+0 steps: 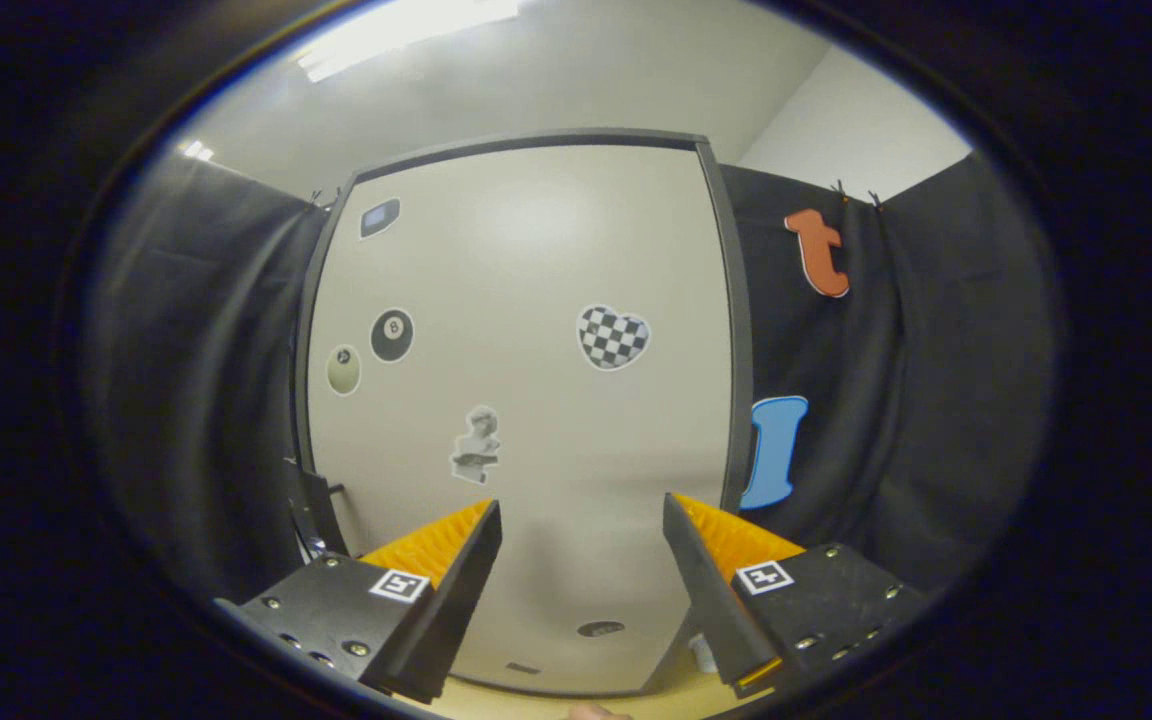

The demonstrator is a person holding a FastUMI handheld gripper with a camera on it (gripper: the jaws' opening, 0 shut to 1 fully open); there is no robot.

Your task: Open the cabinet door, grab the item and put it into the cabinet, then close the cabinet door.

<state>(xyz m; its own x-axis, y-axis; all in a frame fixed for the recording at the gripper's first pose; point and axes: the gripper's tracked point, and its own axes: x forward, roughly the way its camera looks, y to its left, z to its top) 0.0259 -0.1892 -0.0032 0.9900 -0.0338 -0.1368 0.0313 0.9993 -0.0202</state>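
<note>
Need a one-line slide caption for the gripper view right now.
Open gripper, fingers empty, faces the closed, sticker-dotted cabinet door in the black-cloth booth.

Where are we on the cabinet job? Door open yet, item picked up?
Nothing looks done yet. The cabinet door faces the camera, apparently closed, its stickers in full view. The tongs are open with nothing between them, just short of the door. Opening, fetching the item, stowing and closing all remain.
</note>
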